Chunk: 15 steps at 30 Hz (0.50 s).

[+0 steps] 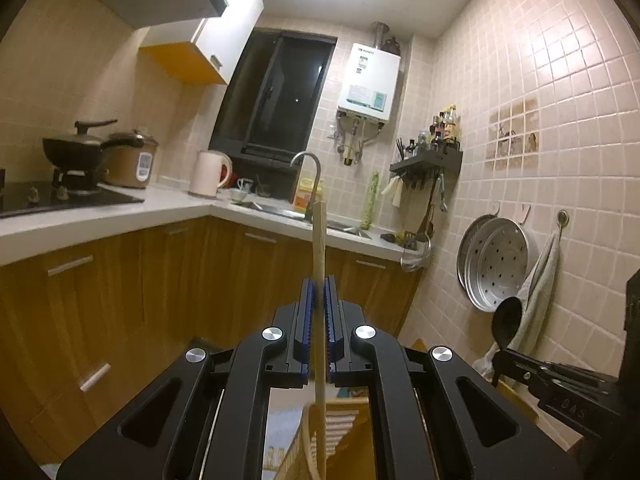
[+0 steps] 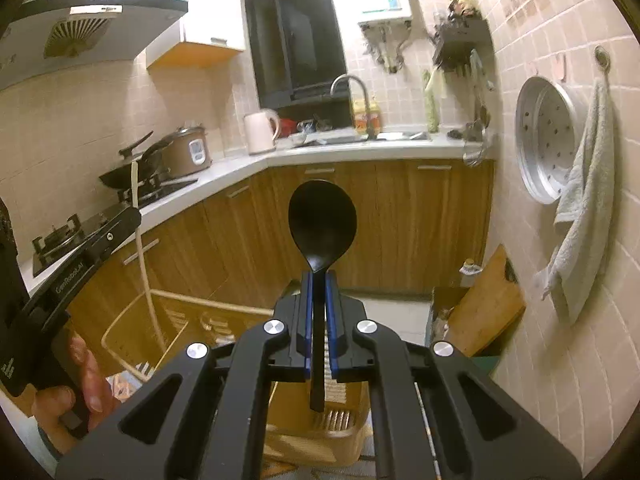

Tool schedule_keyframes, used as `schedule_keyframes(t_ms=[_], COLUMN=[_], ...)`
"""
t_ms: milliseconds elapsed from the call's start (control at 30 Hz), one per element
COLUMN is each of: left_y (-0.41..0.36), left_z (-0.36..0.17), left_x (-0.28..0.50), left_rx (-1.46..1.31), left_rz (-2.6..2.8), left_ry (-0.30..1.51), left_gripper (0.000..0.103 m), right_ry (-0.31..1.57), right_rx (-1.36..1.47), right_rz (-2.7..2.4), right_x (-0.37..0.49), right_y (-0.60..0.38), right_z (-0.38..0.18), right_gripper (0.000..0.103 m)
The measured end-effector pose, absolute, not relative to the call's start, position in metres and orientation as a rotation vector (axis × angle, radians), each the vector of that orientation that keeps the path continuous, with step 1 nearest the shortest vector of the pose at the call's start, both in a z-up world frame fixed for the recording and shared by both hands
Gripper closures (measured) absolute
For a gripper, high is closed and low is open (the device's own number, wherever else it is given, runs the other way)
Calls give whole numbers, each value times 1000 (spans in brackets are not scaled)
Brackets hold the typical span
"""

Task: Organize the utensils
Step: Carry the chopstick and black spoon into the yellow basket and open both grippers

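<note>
Left gripper, marked "GenRobot.AI", clamps a wooden stick; right gripper clamps a black spoon.

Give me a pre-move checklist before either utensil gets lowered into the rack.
1. Left gripper shut on the pale wooden utensil: ok.
2. Right gripper shut on the black spoon: ok.
3. Black spoon held bowl up, handle down between the pads: ok.
4. Slatted wooden rack below the right gripper: ok.
5. Free slot in the rack: cannot tell, mostly hidden.
6. The two grippers apart from each other: ok.
</note>
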State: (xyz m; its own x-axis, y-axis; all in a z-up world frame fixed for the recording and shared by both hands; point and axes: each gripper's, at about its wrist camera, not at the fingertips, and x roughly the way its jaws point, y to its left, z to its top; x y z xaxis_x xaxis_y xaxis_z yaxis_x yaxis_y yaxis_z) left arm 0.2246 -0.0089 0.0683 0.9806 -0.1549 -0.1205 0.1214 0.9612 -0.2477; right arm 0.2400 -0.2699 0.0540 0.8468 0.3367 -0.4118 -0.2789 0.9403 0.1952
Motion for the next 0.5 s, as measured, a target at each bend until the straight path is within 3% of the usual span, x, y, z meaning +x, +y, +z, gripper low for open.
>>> schedule_keyframes(t_ms=[267,333,400,500], left_y=[6,7,8,14], left_z=[71,73,76,81], left_x=[207,200,189,173], left_rx=[-259,-252,-247,-254], left_rz=[-160,-171,-176,-214], left_ry=[174,179,183,231], left_gripper=[94,87,68,60], right_ry=[537,544,546,560], right_rx=[184,183,180,178], right_rz=[371,370,368,376], right_x=[236,231,221,203], right_y=[-284,-286,-288,-293], right_z=[45,46,50,57], right_gripper=[96,96,96,90])
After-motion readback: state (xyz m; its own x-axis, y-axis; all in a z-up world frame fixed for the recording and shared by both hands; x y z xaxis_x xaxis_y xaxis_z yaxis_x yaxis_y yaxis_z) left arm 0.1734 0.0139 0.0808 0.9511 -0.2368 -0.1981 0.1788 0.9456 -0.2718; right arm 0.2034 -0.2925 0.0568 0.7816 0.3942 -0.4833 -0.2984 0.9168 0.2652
